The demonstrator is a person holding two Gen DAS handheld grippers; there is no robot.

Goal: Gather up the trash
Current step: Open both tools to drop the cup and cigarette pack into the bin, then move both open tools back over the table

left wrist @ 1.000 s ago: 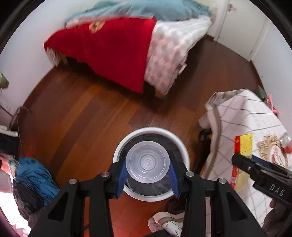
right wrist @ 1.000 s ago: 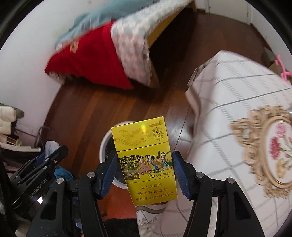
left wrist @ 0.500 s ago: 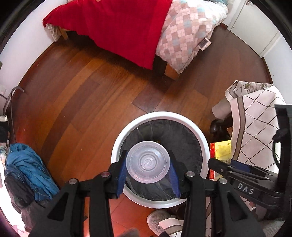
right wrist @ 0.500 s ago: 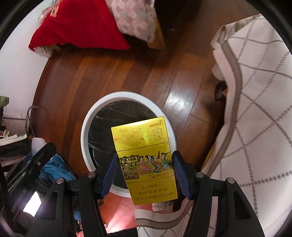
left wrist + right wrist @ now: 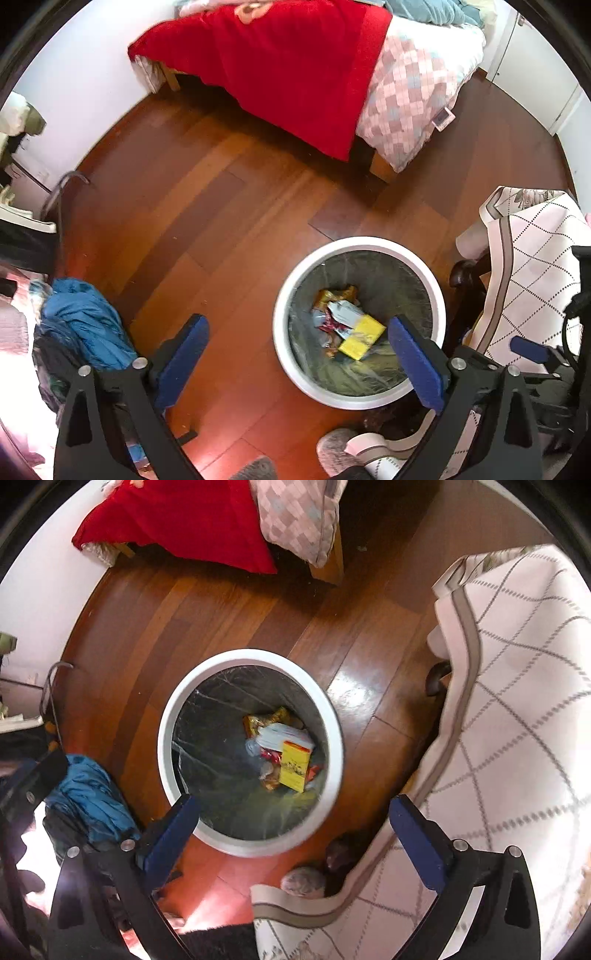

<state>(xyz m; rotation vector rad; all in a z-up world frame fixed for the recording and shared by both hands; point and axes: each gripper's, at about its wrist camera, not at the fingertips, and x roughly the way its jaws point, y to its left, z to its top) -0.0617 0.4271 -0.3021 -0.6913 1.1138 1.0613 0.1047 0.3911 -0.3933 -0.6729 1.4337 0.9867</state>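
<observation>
A white round bin point(image 5: 360, 243) with a dark liner stands on the wood floor. The yellow cigarette box point(image 5: 364, 338) lies inside it on crumpled wrappers. My left gripper point(image 5: 295, 328) hangs above the bin's left side, its jaws opening wide with nothing between them. In the right wrist view the bin point(image 5: 251, 655) sits straight below, with the yellow box point(image 5: 295, 770) on the trash. My right gripper point(image 5: 293, 801) is above the bin's near rim, its jaws also opening and empty. I cannot pick out the clear plastic lid in the bin.
A bed with a red blanket point(image 5: 295, 74) and a checked quilt stands across the floor. A heap of blue cloth point(image 5: 85, 325) lies left of the bin. A table under a white patterned cloth point(image 5: 517, 701) stands right of it. A slipper point(image 5: 354, 454) is near the bin.
Both grippers let go: the clear lid left the left jaws and the yellow box left the right jaws and now lies in the bin. Both jaws have spread wide. The right gripper sank lower.
</observation>
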